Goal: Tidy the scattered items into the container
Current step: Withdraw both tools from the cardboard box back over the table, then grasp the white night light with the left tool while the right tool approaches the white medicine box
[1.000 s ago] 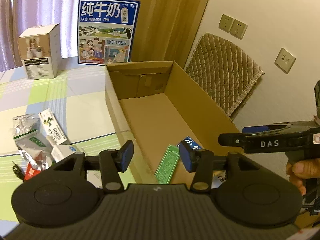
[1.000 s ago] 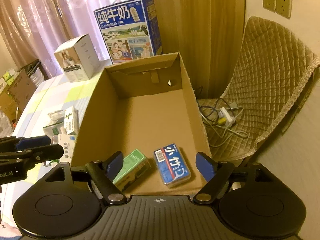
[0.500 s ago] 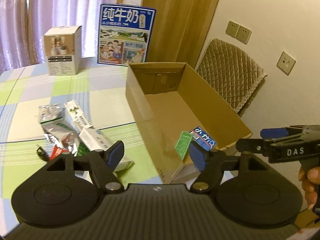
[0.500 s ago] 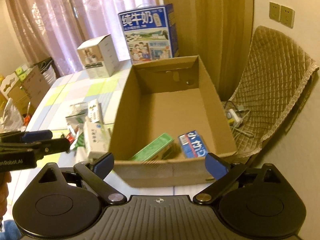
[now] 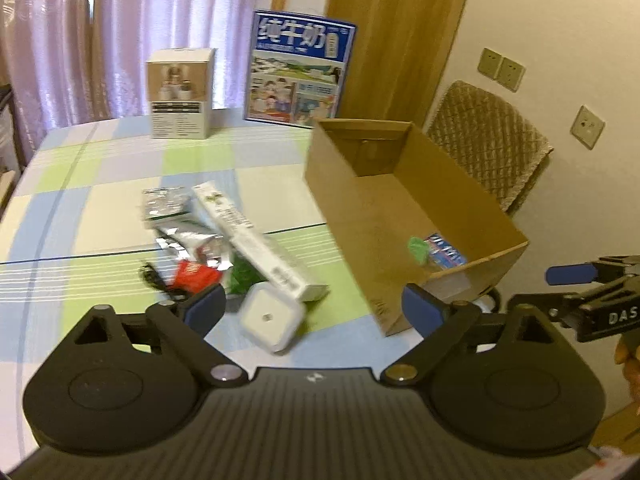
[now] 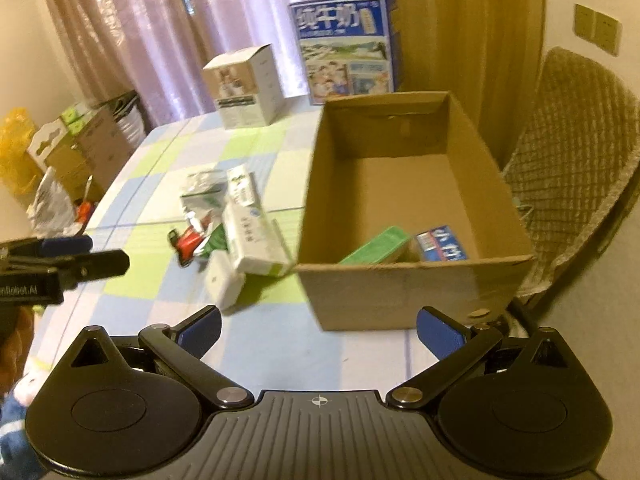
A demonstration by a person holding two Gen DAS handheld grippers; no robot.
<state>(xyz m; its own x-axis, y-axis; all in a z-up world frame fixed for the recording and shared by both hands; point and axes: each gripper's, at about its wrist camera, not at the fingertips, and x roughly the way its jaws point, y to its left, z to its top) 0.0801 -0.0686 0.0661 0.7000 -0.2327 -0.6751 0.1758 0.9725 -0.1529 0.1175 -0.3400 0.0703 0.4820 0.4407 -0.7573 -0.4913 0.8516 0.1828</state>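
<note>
Two tools, both spread wide and empty: our left tool [image 5: 314, 306] and right tool [image 6: 319, 330]. Ahead of the right tool sits the cardboard box [image 6: 404, 280] on the bench [image 6: 280, 332], long axis running away from us; inside lie a green box [image 6: 376, 246] and a blue box [image 6: 442, 245]. Ahead-left, the long white carton [image 5: 260, 242] points diagonally toward the left tool, a small white box [image 5: 272, 320] touching its near end.

A blue milk carton [image 5: 301, 68] stands beside a white box [image 5: 179, 93], near curtains [image 5: 100, 32].
</note>
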